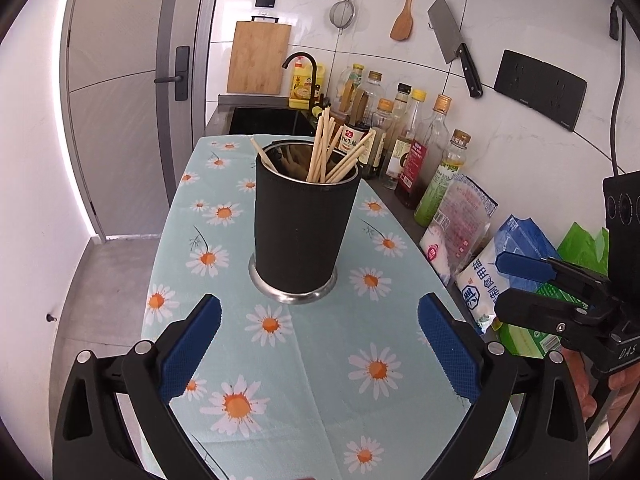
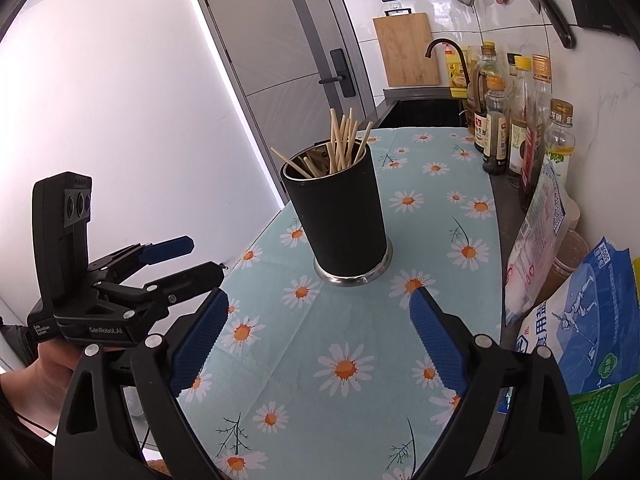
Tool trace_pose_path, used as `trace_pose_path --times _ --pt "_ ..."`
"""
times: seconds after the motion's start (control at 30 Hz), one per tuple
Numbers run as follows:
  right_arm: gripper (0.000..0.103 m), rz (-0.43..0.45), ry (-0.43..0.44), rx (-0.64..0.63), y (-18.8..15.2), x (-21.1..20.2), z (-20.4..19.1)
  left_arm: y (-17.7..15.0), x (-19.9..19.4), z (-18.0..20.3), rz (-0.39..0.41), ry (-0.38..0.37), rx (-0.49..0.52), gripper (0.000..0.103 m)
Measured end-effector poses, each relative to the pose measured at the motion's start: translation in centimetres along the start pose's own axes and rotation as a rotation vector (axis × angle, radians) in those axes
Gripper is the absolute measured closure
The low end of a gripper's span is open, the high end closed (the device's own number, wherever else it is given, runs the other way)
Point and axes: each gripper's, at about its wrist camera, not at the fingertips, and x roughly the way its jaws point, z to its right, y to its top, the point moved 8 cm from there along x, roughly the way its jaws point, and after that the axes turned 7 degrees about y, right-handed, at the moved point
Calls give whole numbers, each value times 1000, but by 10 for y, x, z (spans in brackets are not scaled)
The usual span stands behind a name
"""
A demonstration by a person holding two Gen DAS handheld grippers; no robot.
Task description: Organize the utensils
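Blue-padded fingers (image 1: 192, 344) of the left gripper (image 1: 320, 348) fill the bottom of the left wrist view, spread wide with nothing between them but the daisy-print cloth (image 1: 304, 364) on the worktop. Just beyond them, near the middle of the cloth, stands the black utensil holder (image 1: 302, 232) on its steel base, upright, with a bundle of wooden chopsticks (image 1: 324, 152) leaning out of its open top. One chopstick leans to the left, apart from the rest. Along the right edge of the worktop runs a row of sauce and oil bottles (image 1: 416, 152), with bags of salt (image 1: 492, 264) nearer. At the right edge of this view the right gripper (image 1: 532, 280) shows from the side, its fingers apart and empty. On the far wall hang a cutting board (image 1: 258, 58), a strainer (image 1: 343, 12), a wooden spatula (image 1: 404, 16) and a cleaver (image 1: 456, 46).

From the right wrist view, the right gripper's own fingers (image 2: 436, 344) also stand wide over the cloth, holding nothing. The holder sits ahead of them, slightly left of centre, chopsticks fanned upward. At the left the left gripper appears in a person's hand (image 2: 48, 364), fingers parted. Far behind lie the dark sink (image 2: 424, 112) and a grey door (image 2: 288, 56).
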Motion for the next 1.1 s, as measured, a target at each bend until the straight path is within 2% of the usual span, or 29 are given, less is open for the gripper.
trace_pose_path --times 1.1 --pt "12 -48 -2 23 -23 1 6 -26 4 8 -71 -4 -11 7"
